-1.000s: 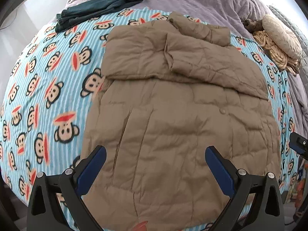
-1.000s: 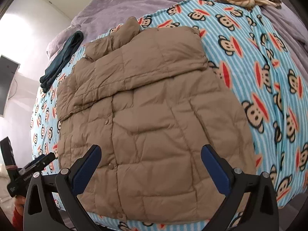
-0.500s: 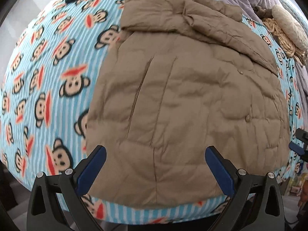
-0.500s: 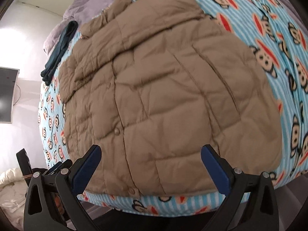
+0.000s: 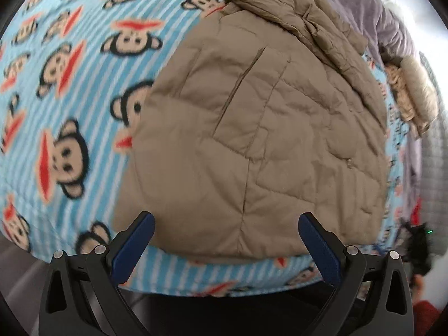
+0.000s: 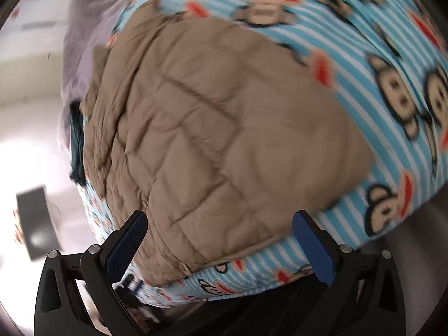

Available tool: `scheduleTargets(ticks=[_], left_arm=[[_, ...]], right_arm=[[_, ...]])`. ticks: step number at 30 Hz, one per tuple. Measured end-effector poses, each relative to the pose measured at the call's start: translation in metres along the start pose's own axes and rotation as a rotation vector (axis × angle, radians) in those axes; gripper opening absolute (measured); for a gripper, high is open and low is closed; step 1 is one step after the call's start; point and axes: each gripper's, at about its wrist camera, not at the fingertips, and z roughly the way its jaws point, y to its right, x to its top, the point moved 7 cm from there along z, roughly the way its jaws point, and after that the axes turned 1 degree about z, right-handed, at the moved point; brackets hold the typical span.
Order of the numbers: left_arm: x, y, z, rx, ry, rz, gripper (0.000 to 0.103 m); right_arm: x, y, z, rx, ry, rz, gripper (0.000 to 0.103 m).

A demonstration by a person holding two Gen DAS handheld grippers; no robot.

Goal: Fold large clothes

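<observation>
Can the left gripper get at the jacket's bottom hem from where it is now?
Probably yes: the left gripper is open, the tan jacket's hem lies between its fingers, nothing covering it.

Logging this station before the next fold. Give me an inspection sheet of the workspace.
Surface: bed under a blue striped monkey-print blanket, with a purple blanket at the far end.
Job's things: tan puffer jacket lying flat, sleeves folded across its upper part, hem near the bed's edge.
Clutter: beige knitted bundle at the far right; dark teal garment beyond the jacket.
Grippers: left gripper open, over the hem, holding nothing; right gripper open, over the hem, holding nothing.
Cables: nothing seen.
Surroundings: pale walls; dark boxy object, too blurred to identify.
</observation>
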Motion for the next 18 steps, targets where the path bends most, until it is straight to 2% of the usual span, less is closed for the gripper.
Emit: scheduleTargets(ticks=[3,6,8,14,18], left_arm=[[-0.01,-0.005,-0.001,-0.049,-0.019,-0.031,0.103],[-0.018,-0.005,0.005,-0.15,-0.061,-0.068,0.103],[-0.023,-0.008,0.014,-0.192,-0.09,-0.114,0.103],[-0.036,-0.02,0.032,-0.259,-0.132,-0.215,0.103],[-0.03,-0.017,0.038,-0.277,-0.123,-0.21,0.103]], right_arm=[[-0.003,0.026,0.0,0.029,-0.004,0.1,0.103],[-0.004,0.038,0.005,0.078,-0.017,0.162,0.103],[-0.007,0.042,0.012,0.116,-0.031,0.187,0.103],[-0.011,0.051,0.032,0.164,-0.071,0.237,0.103],[-0.015,0.052,0.038,0.203,-0.076,0.267,0.103]])
